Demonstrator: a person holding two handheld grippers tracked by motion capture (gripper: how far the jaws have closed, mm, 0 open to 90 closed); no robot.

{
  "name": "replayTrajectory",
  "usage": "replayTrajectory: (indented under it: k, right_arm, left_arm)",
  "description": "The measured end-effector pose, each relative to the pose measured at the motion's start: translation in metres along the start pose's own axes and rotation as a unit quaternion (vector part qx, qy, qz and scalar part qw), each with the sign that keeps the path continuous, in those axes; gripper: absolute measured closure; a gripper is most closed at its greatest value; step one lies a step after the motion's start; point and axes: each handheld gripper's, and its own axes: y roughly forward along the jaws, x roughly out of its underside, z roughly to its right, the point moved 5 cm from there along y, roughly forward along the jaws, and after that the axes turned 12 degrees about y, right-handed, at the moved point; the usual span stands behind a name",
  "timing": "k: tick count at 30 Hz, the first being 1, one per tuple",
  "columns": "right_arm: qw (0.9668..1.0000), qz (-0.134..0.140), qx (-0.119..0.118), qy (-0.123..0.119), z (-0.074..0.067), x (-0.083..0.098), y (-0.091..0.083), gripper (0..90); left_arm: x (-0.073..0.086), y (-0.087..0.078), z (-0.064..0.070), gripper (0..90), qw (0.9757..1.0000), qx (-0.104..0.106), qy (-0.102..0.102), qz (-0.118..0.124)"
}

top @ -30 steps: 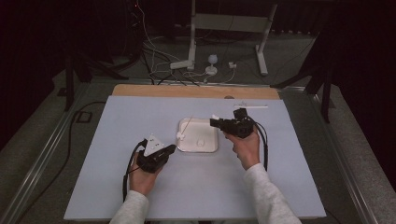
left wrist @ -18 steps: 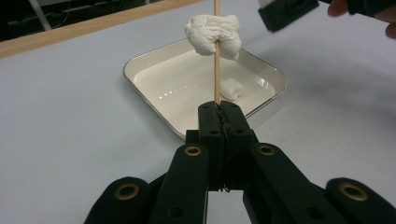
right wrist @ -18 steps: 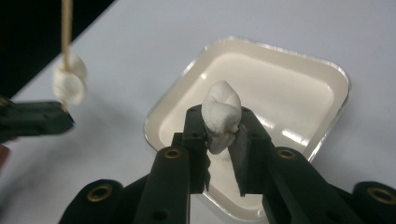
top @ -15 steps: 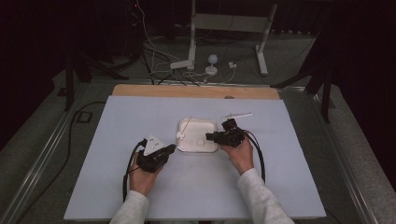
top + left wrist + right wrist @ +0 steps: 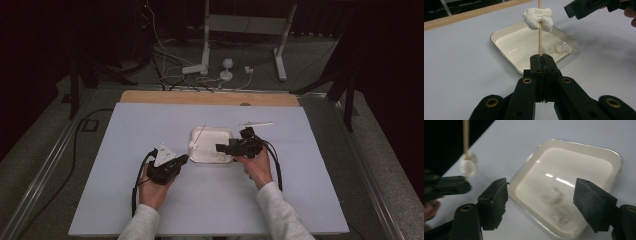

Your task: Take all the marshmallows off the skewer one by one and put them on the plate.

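1. While its jaws stay clamped on a wooden skewer [image 5: 540,37], the left gripper [image 5: 541,58] holds the stick upright, a white marshmallow [image 5: 538,18] speared above the pads.
2. Beyond that gripper sits a white tray [image 5: 506,32].
3. The right gripper [image 5: 540,195], whose jaws have just been opening, hovers spread and empty over the tray's loose marshmallows [image 5: 551,195].

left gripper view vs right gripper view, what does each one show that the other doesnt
The left gripper view alone shows the left gripper shut on the wooden skewer, and the table's wooden edge beyond. The right gripper view alone shows the right gripper with its jaws apart, just opened, nothing between the pads, poised over the tray. Both share the white tray, the white lumps lying in it, and the white lump speared on the skewer.
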Motion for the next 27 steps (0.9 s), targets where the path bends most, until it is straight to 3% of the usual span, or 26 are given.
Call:
replayTrajectory:
  k: [12,27]
  right_arm:
    - [0.9980,0.002,-0.063,-0.002,-0.028,-0.002,0.003,24.4]
    - [0.9951,-0.013,-0.098,0.000,-0.049,0.000,0.018,20.8]
  left_arm:
    - [-0.002,0.000,0.001,90.0,1.0000,0.002,-0.001,0.005]
    - [-0.006,-0.001,0.004,90.0,0.9999,0.006,-0.001,0.015]
